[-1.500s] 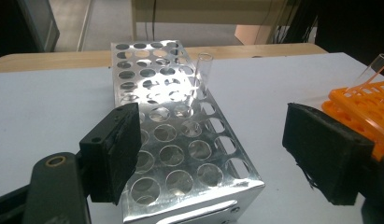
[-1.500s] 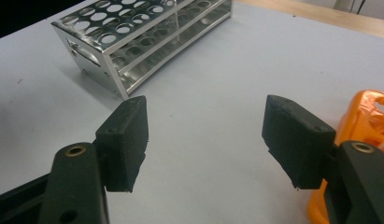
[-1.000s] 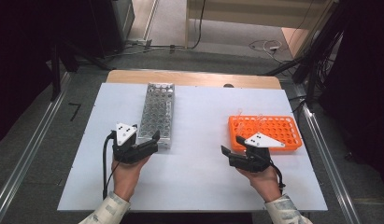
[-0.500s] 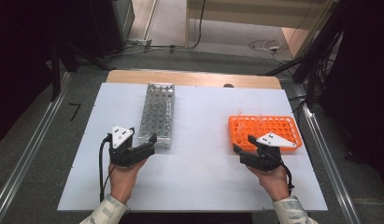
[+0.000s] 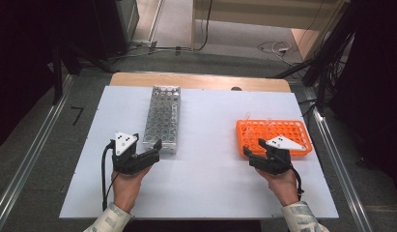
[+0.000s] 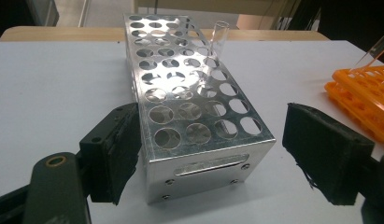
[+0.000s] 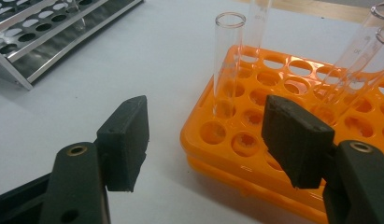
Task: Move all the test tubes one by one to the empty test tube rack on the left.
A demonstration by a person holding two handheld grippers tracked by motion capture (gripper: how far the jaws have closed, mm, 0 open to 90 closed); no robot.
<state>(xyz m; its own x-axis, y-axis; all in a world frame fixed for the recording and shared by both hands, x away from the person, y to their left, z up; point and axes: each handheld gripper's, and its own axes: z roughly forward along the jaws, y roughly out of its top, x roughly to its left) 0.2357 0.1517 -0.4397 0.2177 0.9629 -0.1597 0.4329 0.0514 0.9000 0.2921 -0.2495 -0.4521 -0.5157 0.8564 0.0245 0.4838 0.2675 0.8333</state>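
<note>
A white bench top [image 5: 205, 193] is seen from above, with a strip of wooden table edge [image 5: 201, 81] showing along its far side.

Toward the left half, a metal test-tube rack [image 5: 162, 118] is laid lengthwise, its far end near the far edge of the bench and its near end roughly at mid-depth. In the left gripper view, one clear glass tube [image 6: 212, 55] is seen standing upright in a hole along the rack's right-hand row, toward the far end; the other holes in sight hold nothing.

The left gripper [image 5: 140, 157] is held just in front of the rack's near end by the left hand [image 5: 126, 186]. Its jaws are spread wide, with the near end plate of the rack between them; the left pad appears to lie against the rack's corner, while the right pad is well clear of it. Nothing is gripped.

Toward the right edge of the bench, at mid-depth, an orange plastic tube rack [image 5: 273, 137] is placed. In the right gripper view, several clear glass tubes are seen in it: one tube [image 7: 227, 60] upright near the rack's near-left corner, others leaning further right.

The right gripper [image 5: 256, 157] is held by the right hand [image 5: 283, 186] at the orange rack's near-left corner. Its jaws are likewise spread wide, and nothing is held between them.
</note>
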